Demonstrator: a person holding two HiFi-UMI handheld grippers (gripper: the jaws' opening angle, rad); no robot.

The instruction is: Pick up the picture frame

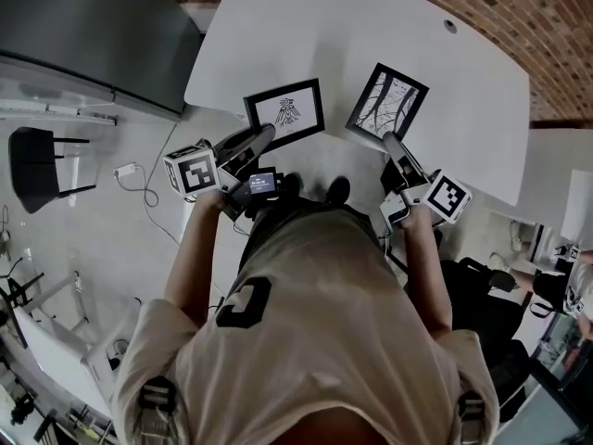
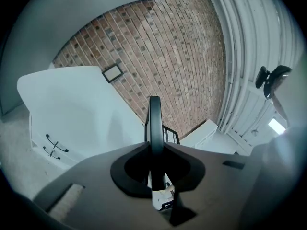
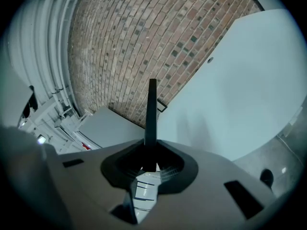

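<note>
- A picture frame (image 1: 285, 111) is clamped edge-on in the closed jaws of the left gripper (image 1: 267, 135).
- A second picture frame (image 1: 387, 100) is clamped likewise by the right gripper (image 1: 389, 140).
- Both are held at the edge of the white table (image 1: 371, 26).

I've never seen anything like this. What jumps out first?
Two black picture frames, one in each gripper, by the near edge of a white table. The left gripper is shut on the winged-figure frame, the right gripper on the bare-branches frame. A brick wall runs behind the table.
</note>
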